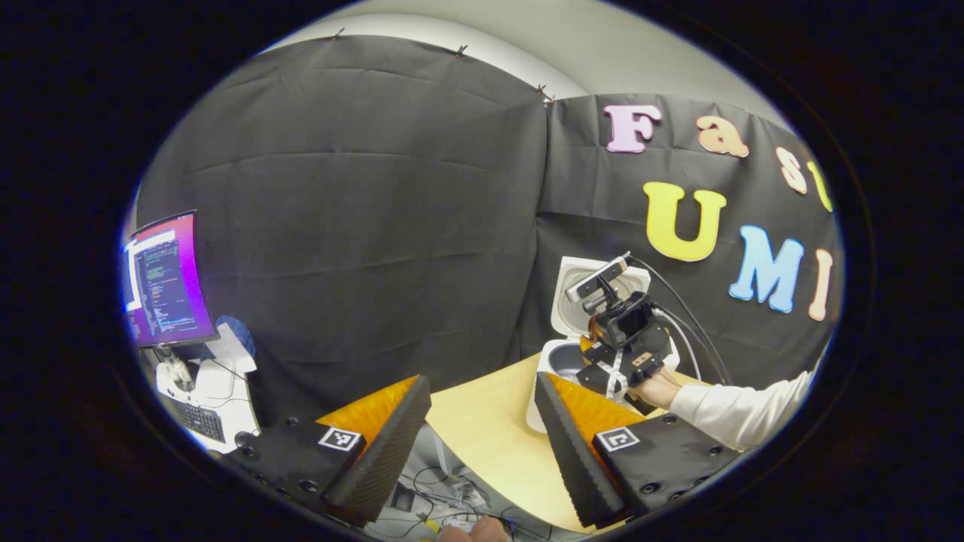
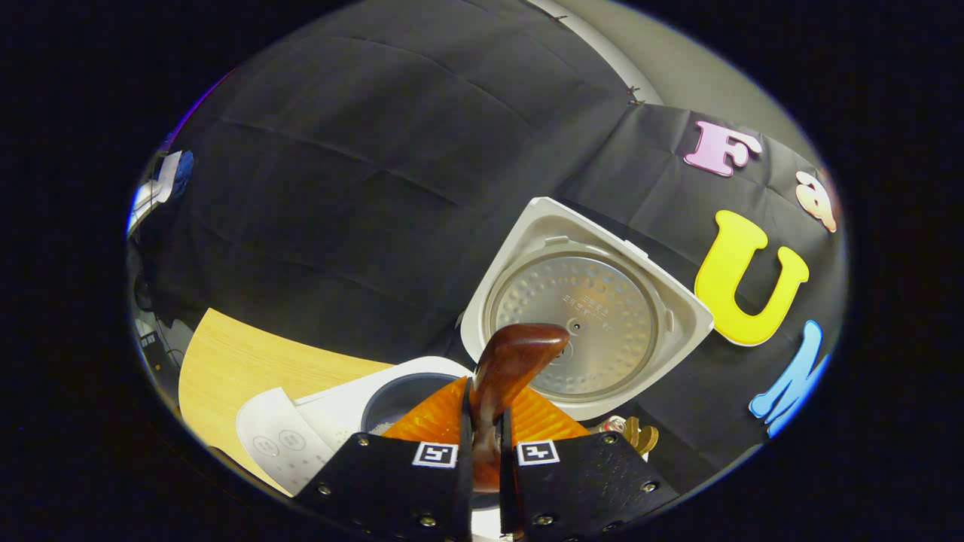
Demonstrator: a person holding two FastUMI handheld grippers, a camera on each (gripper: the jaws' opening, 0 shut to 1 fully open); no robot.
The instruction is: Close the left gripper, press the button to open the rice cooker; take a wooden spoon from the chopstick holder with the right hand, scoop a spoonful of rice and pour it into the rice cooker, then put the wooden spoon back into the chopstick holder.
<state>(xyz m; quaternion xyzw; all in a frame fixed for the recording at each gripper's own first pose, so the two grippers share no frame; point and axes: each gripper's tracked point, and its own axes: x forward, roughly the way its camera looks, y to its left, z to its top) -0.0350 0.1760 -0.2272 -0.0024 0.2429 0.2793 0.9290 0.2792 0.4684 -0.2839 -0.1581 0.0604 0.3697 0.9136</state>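
The white rice cooker (image 2: 331, 410) stands open, its lid (image 2: 587, 324) tipped up and back against the booth wall. A few white grains show at the edge of the dark inner pot (image 2: 403, 399). My right gripper (image 2: 486, 421) is shut on the handle of the glossy brown wooden spoon (image 2: 520, 354), whose bowl rises over the pot in front of the lid. In the left gripper view the right gripper (image 1: 614, 365), held by a hand in a white sleeve, hovers above the cooker (image 1: 553, 361). My left gripper (image 1: 482, 444) hangs open over the table's near corner, holding nothing.
The light wooden table (image 1: 482, 429) carries the cooker at its far right. A lit monitor (image 1: 162, 278) and a keyboard (image 1: 196, 418) stand off to the left. Cables lie on the floor below the table edge. Brown utensil tops (image 2: 639, 434) poke up right of the cooker.
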